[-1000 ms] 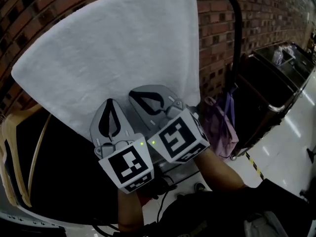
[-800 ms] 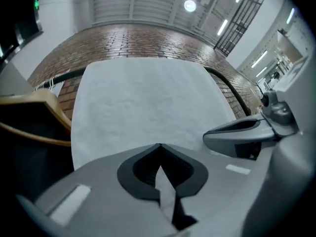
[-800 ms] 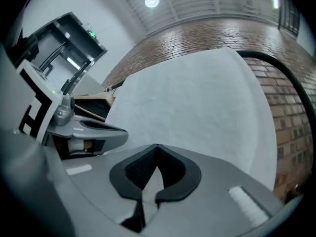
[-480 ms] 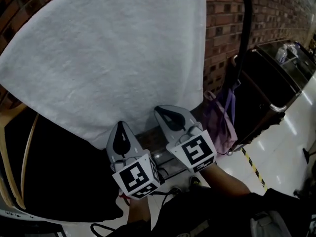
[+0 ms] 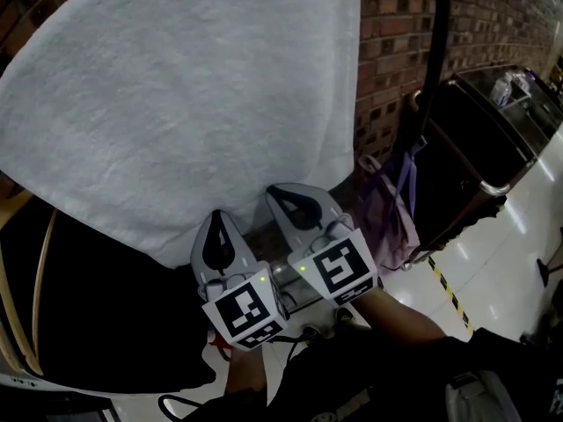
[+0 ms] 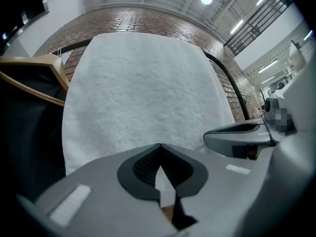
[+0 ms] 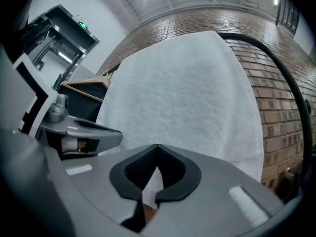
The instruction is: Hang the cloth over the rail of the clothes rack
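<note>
A white terry cloth (image 5: 193, 104) hangs flat over the black rail (image 5: 437, 42) of the clothes rack, in front of the brick wall. Both grippers sit side by side at its lower edge. My left gripper (image 5: 217, 215) is shut, tips together, with nothing pinched. My right gripper (image 5: 280, 190) is shut too and also empty. In the left gripper view the cloth (image 6: 148, 93) fills the space beyond the shut jaws (image 6: 160, 145). The right gripper view shows the same cloth (image 7: 187, 93) beyond its shut jaws (image 7: 158, 145), with the rail (image 7: 281, 73) curving down at the right.
A wooden hanger (image 5: 18, 280) carrying a black garment (image 5: 106, 323) hangs at the left. A purple bag (image 5: 391, 218) dangles from the rack's post at the right. Beyond it stands a dark cart (image 5: 475, 148) on the shiny floor, beside yellow-black tape (image 5: 453, 297).
Both grippers have dropped lower in the head view, from overlapping the cloth to its bottom edge. The cloth stays hung on the rail.
</note>
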Demonstrator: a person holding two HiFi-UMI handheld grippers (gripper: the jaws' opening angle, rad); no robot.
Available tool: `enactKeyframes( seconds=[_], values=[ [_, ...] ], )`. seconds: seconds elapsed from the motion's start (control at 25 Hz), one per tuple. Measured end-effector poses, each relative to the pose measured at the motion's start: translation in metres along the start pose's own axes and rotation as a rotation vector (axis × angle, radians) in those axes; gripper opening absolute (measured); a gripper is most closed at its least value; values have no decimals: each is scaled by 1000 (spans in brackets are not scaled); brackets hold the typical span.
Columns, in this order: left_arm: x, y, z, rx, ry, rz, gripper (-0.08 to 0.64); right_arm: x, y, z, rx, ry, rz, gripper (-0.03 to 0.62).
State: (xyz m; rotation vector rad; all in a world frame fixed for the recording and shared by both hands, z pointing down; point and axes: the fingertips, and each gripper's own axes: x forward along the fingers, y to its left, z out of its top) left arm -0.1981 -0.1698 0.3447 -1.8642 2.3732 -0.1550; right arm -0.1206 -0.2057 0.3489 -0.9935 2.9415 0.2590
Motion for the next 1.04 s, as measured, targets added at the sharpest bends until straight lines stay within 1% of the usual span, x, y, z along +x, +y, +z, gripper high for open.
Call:
enactKeyframes(
  seconds=[0.36, 0.52, 1.04],
  values=[
    [8, -3, -1, 15, 1, -10, 20, 4, -1, -1, 23, 1, 0, 3],
    [8, -4, -1, 15, 4, -6, 20, 4, -1, -1, 9, 1, 9, 3],
    [12, 1, 0, 19, 5, 8, 20, 13, 5, 1, 12, -2, 39, 3]
  ],
)
